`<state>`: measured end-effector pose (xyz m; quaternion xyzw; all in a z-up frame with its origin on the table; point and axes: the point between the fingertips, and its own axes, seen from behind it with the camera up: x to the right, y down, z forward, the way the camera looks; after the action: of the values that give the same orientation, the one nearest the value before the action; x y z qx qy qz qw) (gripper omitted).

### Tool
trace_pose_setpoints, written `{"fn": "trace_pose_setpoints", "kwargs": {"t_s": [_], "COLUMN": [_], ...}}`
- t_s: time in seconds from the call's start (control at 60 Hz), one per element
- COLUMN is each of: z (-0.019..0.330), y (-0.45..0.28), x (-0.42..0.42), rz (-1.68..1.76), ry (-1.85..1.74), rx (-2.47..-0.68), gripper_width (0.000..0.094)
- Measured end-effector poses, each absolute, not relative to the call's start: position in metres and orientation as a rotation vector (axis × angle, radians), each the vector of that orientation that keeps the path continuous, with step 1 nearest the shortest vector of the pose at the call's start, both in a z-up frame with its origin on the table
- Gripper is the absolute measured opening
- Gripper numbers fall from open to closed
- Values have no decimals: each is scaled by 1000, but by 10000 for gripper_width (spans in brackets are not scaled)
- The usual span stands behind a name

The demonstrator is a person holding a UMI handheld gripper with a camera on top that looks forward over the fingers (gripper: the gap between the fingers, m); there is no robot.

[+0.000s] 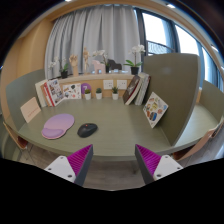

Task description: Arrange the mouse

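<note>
Gripper view: mouse (87, 130) beyond open jaws, beside mousepad (57, 125).

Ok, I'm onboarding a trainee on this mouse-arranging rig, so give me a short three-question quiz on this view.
1. True or false: the gripper is shut on the mouse.
2. What lies right beside the mouse, on the side away from the panel?
A. the purple mouse pad
B. a keyboard
C. a mug
3. Fill in: the mouse rests on the ____, beyond the fingers.

Key: 1 false, the fingers are open and nothing stands between them; 2 A; 3 table.
</note>
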<state>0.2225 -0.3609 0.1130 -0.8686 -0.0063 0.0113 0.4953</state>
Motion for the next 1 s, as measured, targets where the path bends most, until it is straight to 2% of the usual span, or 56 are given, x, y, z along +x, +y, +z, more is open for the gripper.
{"fn": "trace_pose_setpoints", "kwargs": {"t_s": [0.183, 0.4, 0.567, 0.767, 1.0], "z": [53, 5, -12, -14, -16], "y": [-338, -286, -235, -178, -137], "x": [141, 88, 76, 66, 52], "rz": [91, 92, 71, 35, 34], "ry": [-61, -122, -68, -49, -50], "rx": [-2183, -2235, -2272, -2291, -2336], "gripper_width": [852, 860, 859, 852, 685]}}
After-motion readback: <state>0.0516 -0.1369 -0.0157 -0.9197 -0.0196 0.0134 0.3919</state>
